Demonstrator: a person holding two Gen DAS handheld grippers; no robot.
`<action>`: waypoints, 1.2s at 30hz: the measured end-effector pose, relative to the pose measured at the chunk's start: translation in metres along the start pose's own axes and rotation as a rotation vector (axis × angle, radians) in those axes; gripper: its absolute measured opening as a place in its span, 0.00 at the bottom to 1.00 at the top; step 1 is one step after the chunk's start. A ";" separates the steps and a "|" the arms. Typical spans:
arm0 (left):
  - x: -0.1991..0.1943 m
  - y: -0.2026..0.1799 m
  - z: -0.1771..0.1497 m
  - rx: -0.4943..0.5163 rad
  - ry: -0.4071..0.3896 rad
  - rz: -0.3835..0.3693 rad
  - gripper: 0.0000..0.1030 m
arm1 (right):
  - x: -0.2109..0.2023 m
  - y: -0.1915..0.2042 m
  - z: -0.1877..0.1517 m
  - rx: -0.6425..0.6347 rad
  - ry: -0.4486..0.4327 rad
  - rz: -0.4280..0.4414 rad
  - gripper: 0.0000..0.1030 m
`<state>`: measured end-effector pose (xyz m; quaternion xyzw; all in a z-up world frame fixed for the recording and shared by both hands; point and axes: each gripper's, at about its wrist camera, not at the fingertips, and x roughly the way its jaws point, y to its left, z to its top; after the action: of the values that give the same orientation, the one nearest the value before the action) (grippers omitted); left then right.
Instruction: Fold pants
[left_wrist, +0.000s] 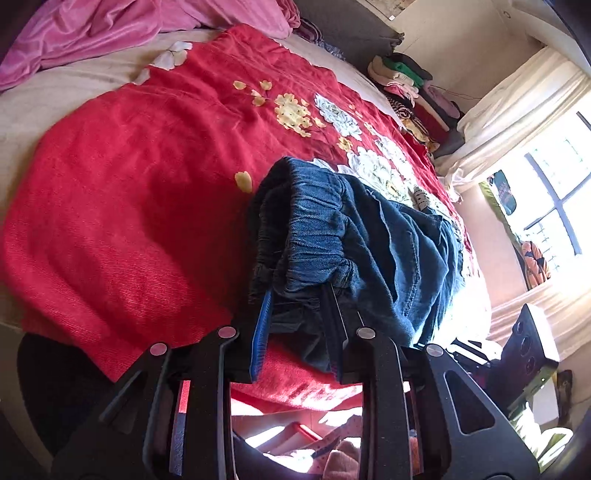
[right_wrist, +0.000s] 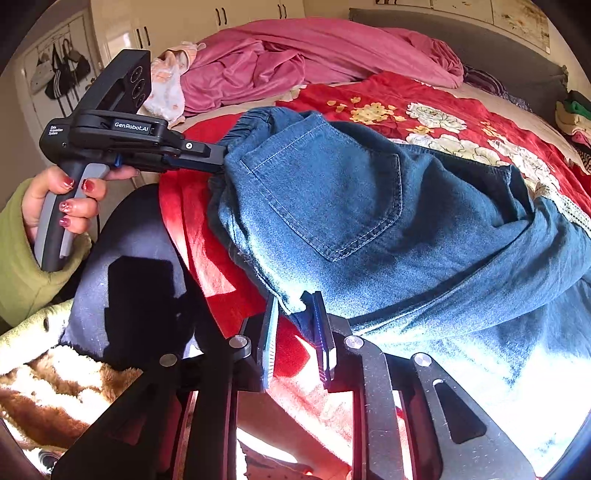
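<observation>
I have the jeans (right_wrist: 332, 206) pinched at two places along the waist end, and the reason is plain: holding both corners keeps the top edge stretched so the cloth can be laid flat or doubled over on the bed (left_wrist: 74, 107) without bunching.

My left gripper (left_wrist: 295, 317) is clenched on the gathered elastic waistband. In the left wrist view the band rises straight out from between the two fingers (left_wrist: 261, 332), with folds of denim packed into the gap, and the rest of the cloth falls away to the right over the red flowered blanket (left_wrist: 129, 184). In the right wrist view the same gripper (right_wrist: 218, 162) bites the waistband from the left side, the person's left hand (right_wrist: 70, 199) squeezing its handle.

My right gripper (right_wrist: 295, 317) grasps a lower edge of the seat. A small tuck of denim sits between the fingers (right_wrist: 323, 332) near their tips; the rest of the gap below is bare, with red blanket showing through. I judge this hold the weaker of the two.

The jeans lie seat side up, back pocket facing my right camera, partly lifted off the blanket at the near end and draping onto it further away, toward the window side. The legs run off to the right and I cannot see their ends.

A pink cover (right_wrist: 295, 59) is heaped at the head of the bed, well apart from the work.
</observation>
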<state>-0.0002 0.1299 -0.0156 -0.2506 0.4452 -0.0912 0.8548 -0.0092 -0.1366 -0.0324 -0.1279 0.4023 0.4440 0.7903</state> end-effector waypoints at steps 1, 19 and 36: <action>-0.003 -0.002 0.000 0.016 -0.004 0.020 0.18 | -0.004 0.001 0.001 0.003 -0.003 0.023 0.37; 0.022 -0.101 0.011 0.365 -0.015 0.181 0.44 | 0.010 -0.026 0.001 0.226 0.012 0.012 0.50; 0.028 -0.086 -0.009 0.343 -0.034 0.232 0.62 | -0.076 -0.089 -0.034 0.402 -0.171 -0.144 0.62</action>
<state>0.0147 0.0429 0.0042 -0.0502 0.4346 -0.0622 0.8971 0.0233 -0.2513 -0.0111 0.0419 0.4040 0.3064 0.8609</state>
